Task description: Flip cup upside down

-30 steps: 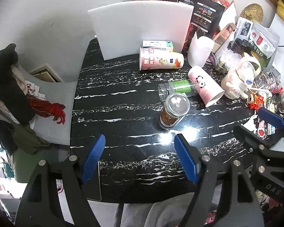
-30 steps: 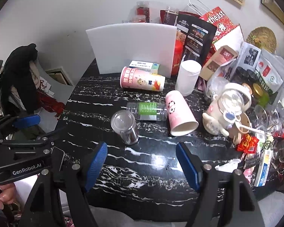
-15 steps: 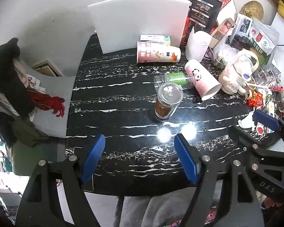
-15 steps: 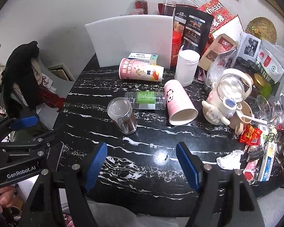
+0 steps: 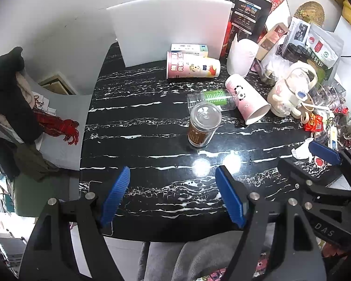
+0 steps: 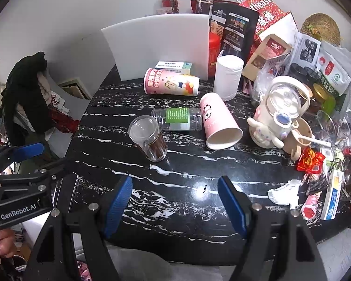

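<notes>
Your left gripper (image 5: 172, 196) hangs over the near edge of the black marble table (image 5: 152, 164) with its blue fingers (image 5: 115, 194) spread wide and nothing between them. Your right gripper (image 6: 175, 200) sits the same way, fingers (image 6: 231, 202) wide apart and empty, over the table's near edge. In the right wrist view the left gripper shows off to the left of your right fingers, with a phone (image 6: 65, 193) lying flat on the table just beside it.

Straight ahead of the left fingers, past two bright light reflections, stands the clear cup (image 5: 204, 127), upright on the table with brown contents in its lower part. From the right wrist view the same clear cup (image 6: 148, 138) lies ahead and left of the gap between the fingers. Neither gripper touches it.

Just behind it a clear bottle with a green label (image 6: 176, 119) lies on its side, its far end touching or nearly touching a pink panda cup (image 6: 218, 121), also on its side with its mouth facing you. Farther on lies a pink printed tube (image 6: 172, 85), with a small box (image 6: 174, 66) behind it and a white paper cup (image 6: 228, 76) standing mouth down to its right. A white board (image 6: 159, 46) stands upright at the back. Ahead and right of the right fingers stands a white cartoon kettle (image 6: 278, 114) amid packets and bags.
</notes>
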### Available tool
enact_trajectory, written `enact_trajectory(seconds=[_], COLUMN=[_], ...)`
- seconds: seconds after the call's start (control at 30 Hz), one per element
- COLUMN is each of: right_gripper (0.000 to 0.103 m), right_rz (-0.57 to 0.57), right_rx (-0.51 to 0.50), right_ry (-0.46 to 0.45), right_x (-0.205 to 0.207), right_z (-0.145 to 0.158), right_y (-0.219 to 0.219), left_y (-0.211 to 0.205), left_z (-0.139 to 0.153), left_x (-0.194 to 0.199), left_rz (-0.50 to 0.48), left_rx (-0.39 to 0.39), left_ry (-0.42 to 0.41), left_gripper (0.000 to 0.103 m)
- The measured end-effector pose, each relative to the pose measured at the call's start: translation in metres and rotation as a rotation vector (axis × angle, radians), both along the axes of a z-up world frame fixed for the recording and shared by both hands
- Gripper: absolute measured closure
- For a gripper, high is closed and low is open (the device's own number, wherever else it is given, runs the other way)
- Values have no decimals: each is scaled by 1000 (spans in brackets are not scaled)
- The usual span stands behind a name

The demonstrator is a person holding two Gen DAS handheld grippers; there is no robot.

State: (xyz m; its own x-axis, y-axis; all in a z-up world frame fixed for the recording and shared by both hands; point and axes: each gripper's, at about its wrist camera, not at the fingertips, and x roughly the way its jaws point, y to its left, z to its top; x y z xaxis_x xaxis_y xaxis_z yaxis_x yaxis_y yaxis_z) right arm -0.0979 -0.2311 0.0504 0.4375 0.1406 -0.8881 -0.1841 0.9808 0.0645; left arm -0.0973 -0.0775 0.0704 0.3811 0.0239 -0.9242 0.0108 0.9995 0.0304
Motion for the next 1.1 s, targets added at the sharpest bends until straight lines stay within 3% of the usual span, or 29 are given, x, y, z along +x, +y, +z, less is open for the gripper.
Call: enact_trajectory(seconds=[1.1], right_gripper=[27], right_rz=[-2], right_rx=[-10], right_ry=[-1], right_x=[-4], right_z=[0], right_y=[0], left_y=[1], left_z=[-3], left_x=[1], left_rz=[8], left_rx=[-4], left_ry=[15], left_gripper=[24])
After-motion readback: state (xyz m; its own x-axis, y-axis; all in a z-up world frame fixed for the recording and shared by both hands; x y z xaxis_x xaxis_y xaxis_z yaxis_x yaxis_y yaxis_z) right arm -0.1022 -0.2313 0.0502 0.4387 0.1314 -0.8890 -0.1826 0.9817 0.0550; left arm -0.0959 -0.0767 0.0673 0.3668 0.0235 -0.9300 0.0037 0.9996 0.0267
